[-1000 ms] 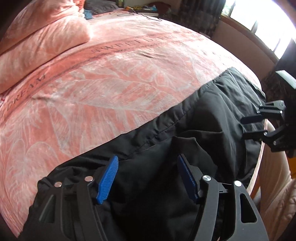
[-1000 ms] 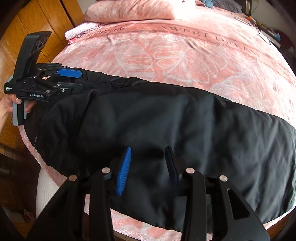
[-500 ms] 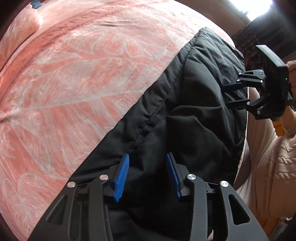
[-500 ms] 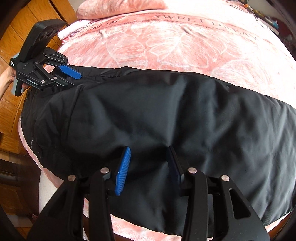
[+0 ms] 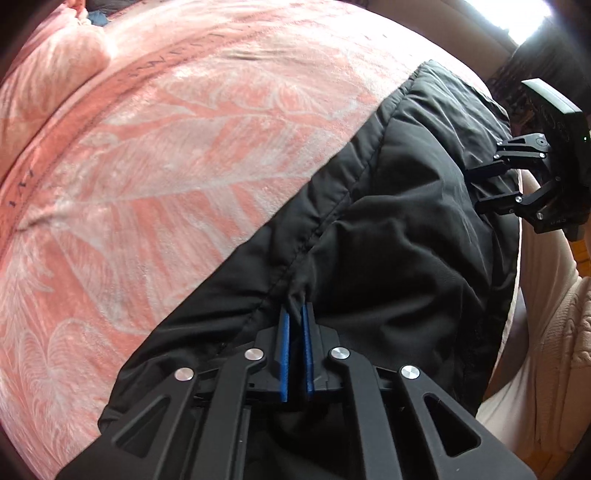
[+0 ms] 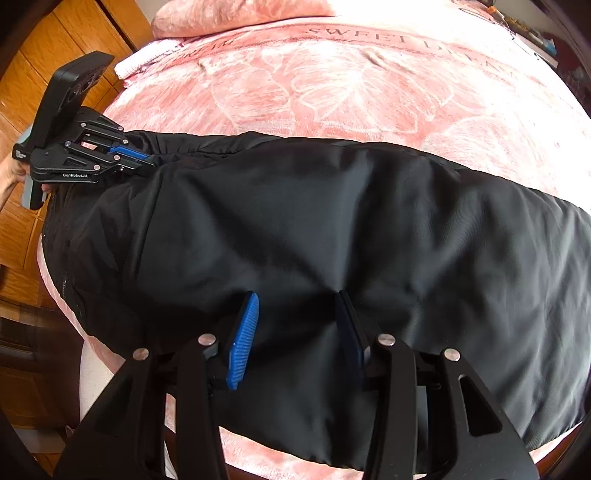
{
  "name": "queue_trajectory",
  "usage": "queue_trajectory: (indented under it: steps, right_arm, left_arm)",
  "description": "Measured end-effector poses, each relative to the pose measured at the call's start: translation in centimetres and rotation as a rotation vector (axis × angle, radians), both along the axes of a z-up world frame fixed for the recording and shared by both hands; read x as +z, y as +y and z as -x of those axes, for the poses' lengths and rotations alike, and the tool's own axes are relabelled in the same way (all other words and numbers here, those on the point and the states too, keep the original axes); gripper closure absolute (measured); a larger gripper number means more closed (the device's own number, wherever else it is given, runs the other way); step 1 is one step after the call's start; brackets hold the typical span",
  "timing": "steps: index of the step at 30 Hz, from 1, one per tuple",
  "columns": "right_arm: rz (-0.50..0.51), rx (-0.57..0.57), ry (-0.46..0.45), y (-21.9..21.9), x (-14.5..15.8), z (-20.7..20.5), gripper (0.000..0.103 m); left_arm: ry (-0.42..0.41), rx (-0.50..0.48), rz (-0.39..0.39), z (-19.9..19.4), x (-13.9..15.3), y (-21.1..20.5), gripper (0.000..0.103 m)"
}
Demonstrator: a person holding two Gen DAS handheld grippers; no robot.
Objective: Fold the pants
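Observation:
Black pants (image 5: 406,240) lie lengthwise along the near edge of a pink bed (image 5: 184,147). My left gripper (image 5: 295,308) is shut on a pinched fold of the pants beside a stitched seam, at the waist end. From the right wrist view the same left gripper (image 6: 147,160) bites the far left corner of the pants (image 6: 332,221). My right gripper (image 6: 299,295) points down onto the middle of the pants, jaws apart, with smooth fabric lying between the blue pads. In the left wrist view the right gripper (image 5: 474,188) shows at the far right edge of the pants.
A pink pillow (image 6: 240,14) lies at the head of the bed (image 6: 351,92), with a folded pink cloth (image 6: 136,62) beside it. Wooden cabinets (image 6: 55,44) stand to the left. A person's cream sleeve (image 5: 546,332) is close at the right.
The left jaws have closed from wide apart onto a fold of the pants, and the left wrist has rolled a little. The right gripper has stayed put, jaws still apart.

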State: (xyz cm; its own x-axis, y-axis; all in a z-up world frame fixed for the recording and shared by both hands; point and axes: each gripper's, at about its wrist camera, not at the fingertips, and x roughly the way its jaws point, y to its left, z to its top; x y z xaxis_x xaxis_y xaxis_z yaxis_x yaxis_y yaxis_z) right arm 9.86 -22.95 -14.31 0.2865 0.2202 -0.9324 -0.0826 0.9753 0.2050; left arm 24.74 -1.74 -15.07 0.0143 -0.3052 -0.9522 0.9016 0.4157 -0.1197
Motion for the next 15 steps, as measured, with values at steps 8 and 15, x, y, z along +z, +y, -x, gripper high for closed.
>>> queue_trajectory:
  steps: [8, 15]
  right_arm:
    - [-0.007, -0.032, -0.002, -0.4, -0.3, -0.7, 0.059]
    - [0.017, -0.026, -0.033, -1.1, 1.1, 0.7, 0.055]
  left_arm:
    - [-0.183, 0.1, -0.001, 1.0, -0.8, 0.2, 0.093]
    - [-0.356, 0.271, 0.077, 2.4, 3.9, 4.9, 0.028]
